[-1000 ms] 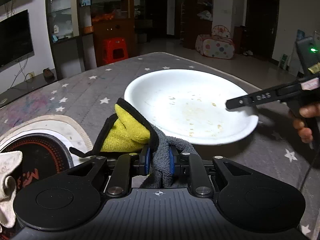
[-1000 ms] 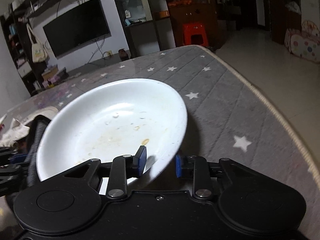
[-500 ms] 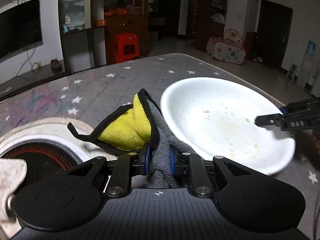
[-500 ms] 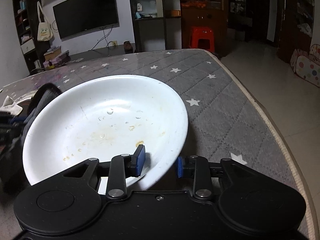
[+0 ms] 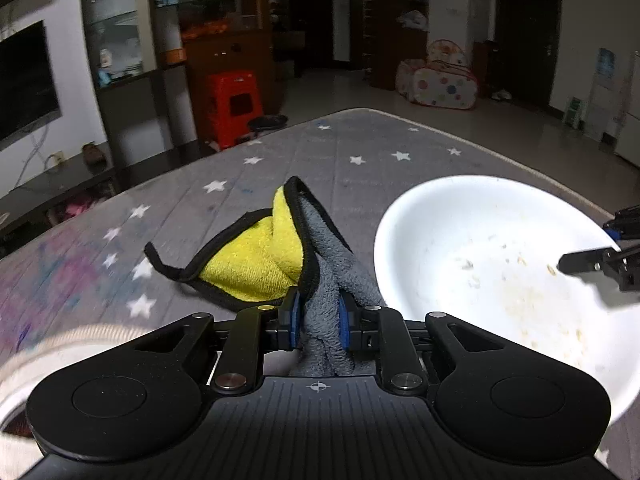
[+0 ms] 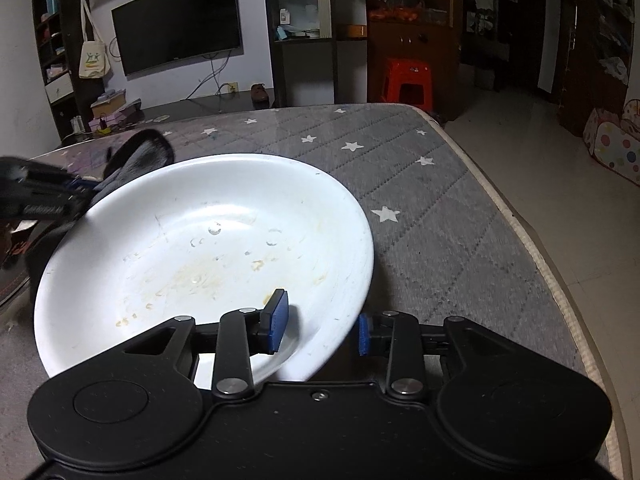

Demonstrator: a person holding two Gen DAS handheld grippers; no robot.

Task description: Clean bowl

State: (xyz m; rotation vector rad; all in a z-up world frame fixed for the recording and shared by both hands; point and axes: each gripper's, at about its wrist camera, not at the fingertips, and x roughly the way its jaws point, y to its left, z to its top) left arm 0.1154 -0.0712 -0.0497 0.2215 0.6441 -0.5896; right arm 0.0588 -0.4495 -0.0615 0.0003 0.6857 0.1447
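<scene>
Grey star-printed quilted table cover (image 6: 420,200), spread over the whole tabletop, pale piping along its right edge. White shallow bowl (image 6: 208,240), tilted and lifted off the cover near that right edge, inner surface marked with yellowish smears and dried crumbs. Round patterned mat (image 5: 24,364) at the near left corner, blurred, only partly in frame. Yellow-and-grey microfibre cloth (image 5: 256,260) with black binding, just left of the bowl, grey side bunched upward, yellow side folded open above the cover. Left gripper (image 5: 318,322), blue pads clenched on the grey fold of the cloth, close beside the bowl's left rim. Right gripper (image 6: 320,326), jaws straddling the bowl's near rim, one blue pad inside the bowl and one outside beneath it; gap visible at the outer pad, so firm grasp or loose straddle not determinable.
</scene>
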